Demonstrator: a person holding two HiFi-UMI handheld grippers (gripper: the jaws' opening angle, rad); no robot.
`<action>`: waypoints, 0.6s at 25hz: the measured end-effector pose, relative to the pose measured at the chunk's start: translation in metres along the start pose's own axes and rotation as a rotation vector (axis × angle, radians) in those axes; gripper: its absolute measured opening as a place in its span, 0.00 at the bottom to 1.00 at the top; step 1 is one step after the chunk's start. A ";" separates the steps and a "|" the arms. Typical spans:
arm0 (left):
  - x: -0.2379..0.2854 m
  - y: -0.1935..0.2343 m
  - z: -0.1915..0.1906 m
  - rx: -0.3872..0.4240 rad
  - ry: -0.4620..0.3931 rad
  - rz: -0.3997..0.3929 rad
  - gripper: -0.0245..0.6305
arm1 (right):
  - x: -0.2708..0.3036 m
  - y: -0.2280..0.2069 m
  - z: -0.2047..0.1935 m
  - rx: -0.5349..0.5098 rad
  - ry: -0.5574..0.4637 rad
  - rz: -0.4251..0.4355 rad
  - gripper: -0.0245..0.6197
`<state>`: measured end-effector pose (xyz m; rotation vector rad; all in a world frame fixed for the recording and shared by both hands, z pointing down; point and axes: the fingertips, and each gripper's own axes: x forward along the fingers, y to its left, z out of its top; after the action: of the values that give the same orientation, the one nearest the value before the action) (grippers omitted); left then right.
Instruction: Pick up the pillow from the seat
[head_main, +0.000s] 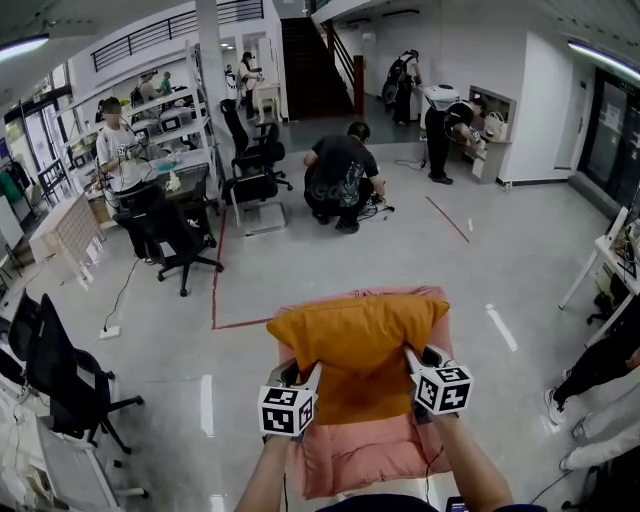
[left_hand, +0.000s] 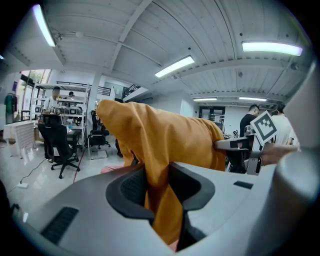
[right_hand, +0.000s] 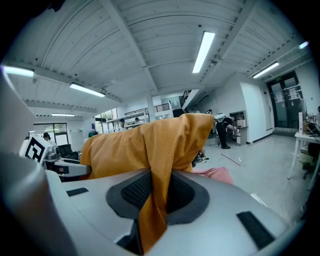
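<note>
Lift stage. The left gripper (head_main: 308, 376) and right gripper (head_main: 410, 356) each clench a near corner of the orange pillow (head_main: 355, 345), which hangs between them over the pink seat (head_main: 350, 455). Next move, by judgement: raise both evenly, grips firm. Only the 2 gripper views show fabric pinched between the jaws; only the head view shows the pillow's position over the seat.

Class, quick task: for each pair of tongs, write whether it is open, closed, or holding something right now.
Left tongs: closed on the orange pillow, pinching its fabric.
Right tongs: closed on the same pillow's fabric.
</note>
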<state>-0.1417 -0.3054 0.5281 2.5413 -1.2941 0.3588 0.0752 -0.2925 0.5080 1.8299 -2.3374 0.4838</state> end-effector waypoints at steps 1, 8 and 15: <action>-0.001 -0.001 0.001 0.000 -0.004 0.000 0.22 | -0.001 0.000 0.000 -0.002 -0.001 0.000 0.18; -0.008 -0.021 0.007 0.007 -0.028 0.002 0.22 | -0.024 -0.008 0.004 -0.010 -0.014 0.000 0.18; -0.022 -0.050 0.006 0.005 -0.030 0.011 0.23 | -0.051 -0.016 0.007 -0.008 -0.022 0.012 0.18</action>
<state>-0.1131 -0.2629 0.5087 2.5540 -1.3199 0.3276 0.1043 -0.2508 0.4891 1.8279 -2.3623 0.4573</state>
